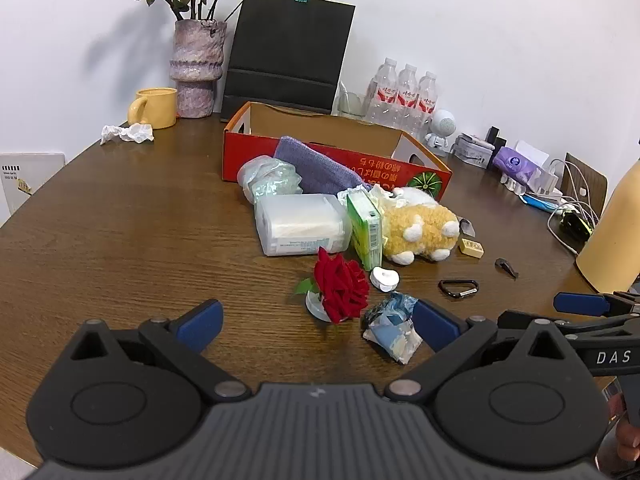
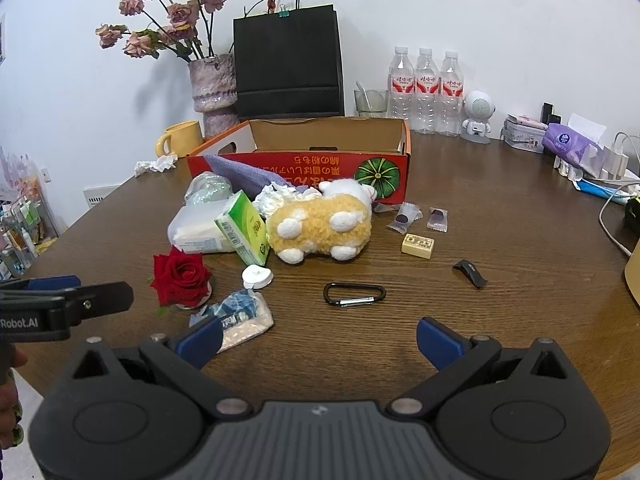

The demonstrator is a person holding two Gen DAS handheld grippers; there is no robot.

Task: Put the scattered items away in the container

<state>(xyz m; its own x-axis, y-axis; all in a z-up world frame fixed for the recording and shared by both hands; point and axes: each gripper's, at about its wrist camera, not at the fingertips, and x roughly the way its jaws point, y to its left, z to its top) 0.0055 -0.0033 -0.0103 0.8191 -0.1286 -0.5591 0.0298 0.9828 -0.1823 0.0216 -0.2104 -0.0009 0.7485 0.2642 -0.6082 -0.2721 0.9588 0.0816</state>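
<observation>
An open red cardboard box (image 1: 336,168) (image 2: 304,168) stands at the table's middle back, a purple cloth (image 1: 316,168) leaning on its front. In front lie a yellow plush toy (image 1: 420,228) (image 2: 320,224), a green box (image 1: 366,224) (image 2: 244,228), a clear plastic box (image 1: 300,224), a red rose (image 1: 342,286) (image 2: 180,278), a blue-white packet (image 1: 394,326) (image 2: 240,316), a white disc (image 2: 257,276), a black carabiner (image 1: 458,288) (image 2: 354,294), a cream eraser (image 2: 418,246) and a black clip (image 2: 470,272). My left gripper (image 1: 318,326) is open, low before the rose. My right gripper (image 2: 318,340) is open, just short of the carabiner.
A yellow mug (image 1: 154,108), a vase of dried flowers (image 1: 196,68), a black paper bag (image 1: 286,48), water bottles (image 2: 426,88), a small white robot figure (image 2: 478,116) and cables (image 2: 612,184) line the back and right. Crumpled tissue (image 1: 126,134) lies back left. Two wrapped sweets (image 2: 420,216) lie by the box.
</observation>
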